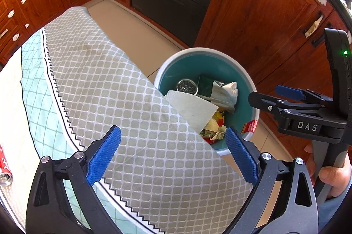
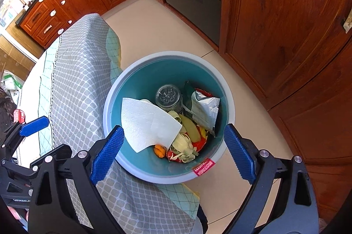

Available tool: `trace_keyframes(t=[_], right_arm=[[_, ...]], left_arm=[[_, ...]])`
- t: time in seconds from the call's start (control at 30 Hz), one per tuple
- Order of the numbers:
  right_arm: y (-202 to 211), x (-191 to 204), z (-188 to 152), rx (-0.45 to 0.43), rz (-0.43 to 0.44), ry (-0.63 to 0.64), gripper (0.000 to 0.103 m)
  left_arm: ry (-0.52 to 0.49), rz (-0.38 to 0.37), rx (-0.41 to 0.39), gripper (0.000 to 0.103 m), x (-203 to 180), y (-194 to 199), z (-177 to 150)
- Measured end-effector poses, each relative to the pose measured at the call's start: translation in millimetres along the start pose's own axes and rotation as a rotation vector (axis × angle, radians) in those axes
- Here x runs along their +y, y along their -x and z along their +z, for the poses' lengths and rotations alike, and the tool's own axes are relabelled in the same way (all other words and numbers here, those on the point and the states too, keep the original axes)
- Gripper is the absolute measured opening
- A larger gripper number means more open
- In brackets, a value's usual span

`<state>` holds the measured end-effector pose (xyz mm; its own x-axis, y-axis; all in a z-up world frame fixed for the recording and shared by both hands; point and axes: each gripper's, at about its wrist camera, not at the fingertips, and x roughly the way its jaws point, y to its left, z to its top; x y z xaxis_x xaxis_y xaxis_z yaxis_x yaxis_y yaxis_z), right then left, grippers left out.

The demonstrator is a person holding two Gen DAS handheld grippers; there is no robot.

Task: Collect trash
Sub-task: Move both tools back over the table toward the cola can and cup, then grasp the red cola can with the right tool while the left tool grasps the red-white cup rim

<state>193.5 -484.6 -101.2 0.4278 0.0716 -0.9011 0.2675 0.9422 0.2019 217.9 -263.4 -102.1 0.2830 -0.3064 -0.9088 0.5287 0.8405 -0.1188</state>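
Teal inside and white-rimmed, the bin stands on the tiled floor, tucked against the hanging edge of the table's grey-patterned cloth. Inside lie a paper towel, a glass jar, a silver packet and peelings. Right gripper hangs above it, fingers spread, nothing between them. Left gripper hovers over the cloth's edge, also spread and empty. A red can lies on the table.
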Motion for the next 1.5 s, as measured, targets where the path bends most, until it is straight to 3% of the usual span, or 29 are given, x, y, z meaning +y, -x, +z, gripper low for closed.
trace_keyframes(t=[0.23, 0.47, 0.7, 1.13, 1.27, 1.5], right_arm=[[13.3, 22.5, -3.0, 0.007, -0.005, 0.028, 0.088], [22.8, 81.9, -4.1, 0.009, 0.010, 0.131, 0.088], [21.0, 176.8, -9.7, 0.031, 0.062, 0.272, 0.088], [-20.7, 373.6, -39.2, 0.148, 0.150, 0.559, 0.092], [-31.3, 429.7, -41.7, 0.169, 0.185, 0.622, 0.092], [-60.1, 501.7, -40.2, 0.212, 0.226, 0.667, 0.092]], left_arm=[[0.037, 0.021, -0.028, 0.096, 27.0, 30.6, -20.6], [0.134, 0.064, -0.070, 0.096, 80.0, 65.8, -46.3], [0.266, 0.120, -0.111, 0.096, 156.9, 103.3, -88.1], [0.550, 0.264, -0.132, 0.096, 323.1, 157.5, -205.3], [0.616, 0.267, -0.141, 0.096, 361.1, 164.6, -221.6], [0.627, 0.267, -0.114, 0.096, 398.7, 156.1, -219.7]])
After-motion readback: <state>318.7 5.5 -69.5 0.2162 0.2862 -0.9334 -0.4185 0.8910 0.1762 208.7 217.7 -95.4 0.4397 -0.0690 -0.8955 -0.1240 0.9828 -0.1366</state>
